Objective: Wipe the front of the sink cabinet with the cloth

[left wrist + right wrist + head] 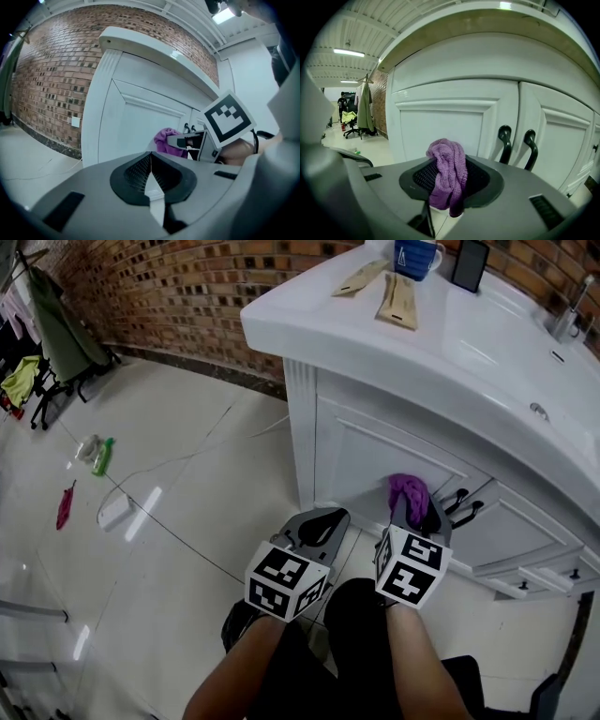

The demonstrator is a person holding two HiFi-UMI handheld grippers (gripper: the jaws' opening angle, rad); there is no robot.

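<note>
From my head camera, the cloth (409, 491) covers the tips of my right claw (415, 517), and I cannot tell whether it touches the cabinet (366, 451) door. The picture's edge cuts off the cabinet's right end, the mug (413, 257) and the tap (568, 321).

I see a purple cloth (447, 173) against the white sink cabinet (375, 456), whose two door handles (505, 140) are black. My left gripper (151, 174) and right gripper (449, 190) are grey with black ribbed pads, and their marker cubes (286, 579) are patterned in black-and-white squares. Left of the cabinet, the wall (187, 287) is red-brown brick and the floor (187, 549) pale glossy tile. On the cabinet's top stands a blue mug (415, 257).
</note>
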